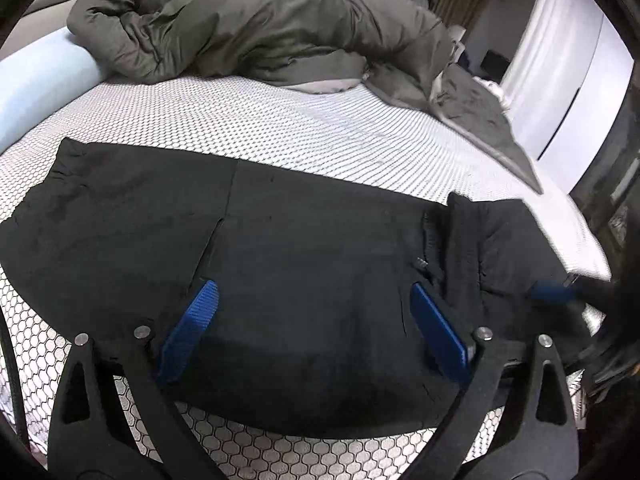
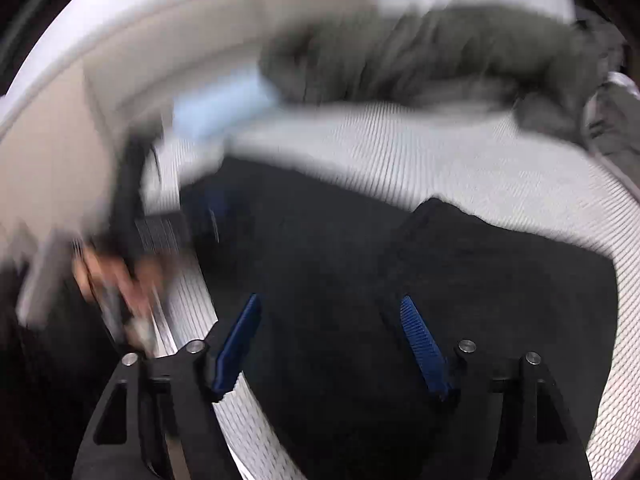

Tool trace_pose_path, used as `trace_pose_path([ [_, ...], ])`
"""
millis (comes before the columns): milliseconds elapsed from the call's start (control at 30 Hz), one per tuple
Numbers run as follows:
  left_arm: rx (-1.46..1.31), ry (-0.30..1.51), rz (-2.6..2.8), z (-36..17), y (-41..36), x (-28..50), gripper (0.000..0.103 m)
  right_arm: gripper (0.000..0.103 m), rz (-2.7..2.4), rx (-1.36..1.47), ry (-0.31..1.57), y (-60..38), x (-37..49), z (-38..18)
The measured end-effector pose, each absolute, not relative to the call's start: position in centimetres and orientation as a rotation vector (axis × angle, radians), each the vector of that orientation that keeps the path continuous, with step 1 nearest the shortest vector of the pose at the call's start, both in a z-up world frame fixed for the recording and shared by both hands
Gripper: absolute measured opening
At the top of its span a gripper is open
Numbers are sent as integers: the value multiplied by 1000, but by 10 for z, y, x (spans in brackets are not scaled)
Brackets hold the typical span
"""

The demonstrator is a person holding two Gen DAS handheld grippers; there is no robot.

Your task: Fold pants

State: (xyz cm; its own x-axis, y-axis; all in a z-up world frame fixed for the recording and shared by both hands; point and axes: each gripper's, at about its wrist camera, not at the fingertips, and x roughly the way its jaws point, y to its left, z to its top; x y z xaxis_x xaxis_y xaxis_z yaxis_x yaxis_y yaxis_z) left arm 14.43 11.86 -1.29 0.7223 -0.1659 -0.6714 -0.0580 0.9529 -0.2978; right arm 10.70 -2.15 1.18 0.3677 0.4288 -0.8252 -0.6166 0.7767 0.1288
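Black pants [image 1: 304,248] lie spread flat across the white honeycomb-patterned mattress [image 1: 320,132]. My left gripper [image 1: 314,292] is open, its blue fingers [image 1: 192,328] just above the near part of the cloth, holding nothing. In the right wrist view, which is motion-blurred, the pants [image 2: 460,272] lie with a folded layer on the right. My right gripper [image 2: 330,308] is open over them and empty. The right gripper's blue finger shows at the right edge of the left wrist view [image 1: 554,292]; the left gripper [image 2: 204,212] appears blurred in the right wrist view.
An olive-grey duvet [image 1: 248,20] is heaped along the far side of the bed. A light blue bolster [image 1: 36,80] lies far left. A grey blanket [image 1: 476,112] hangs at the far right corner, with a white wardrobe [image 1: 560,60] beyond.
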Motion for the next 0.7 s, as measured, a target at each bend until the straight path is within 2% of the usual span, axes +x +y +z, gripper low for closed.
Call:
trace_pose_path([
  [67,-302,761,-113,-9,108,142,86,73,655,-270,1023,-25,97,1],
  [200,-237,810,-294,-10,57,151,80,74,607,-186,962,-69,73,19],
  [333,-226,939,-389,-27,24,164,63,77,476,-62,907,-123,65,31],
  [467,-281,996,-393,-40,21,175,61,77,384,43,899,-161,69,32],
  [500,-298,998,-401,-41,21,175,56,77,372,56,899,-171,68,32],
  [567,-308,995,-395,-42,20,172,38,77,360,78,896,-184,66,31],
  [600,-302,977,-388,-42,20,169,33,77,361,91,896,-188,68,28],
  [633,-287,960,-374,-40,19,167,22,77,361,100,892,-192,68,26],
  [700,-280,926,-363,-32,21,160,19,77,355,117,893,-199,67,23],
])
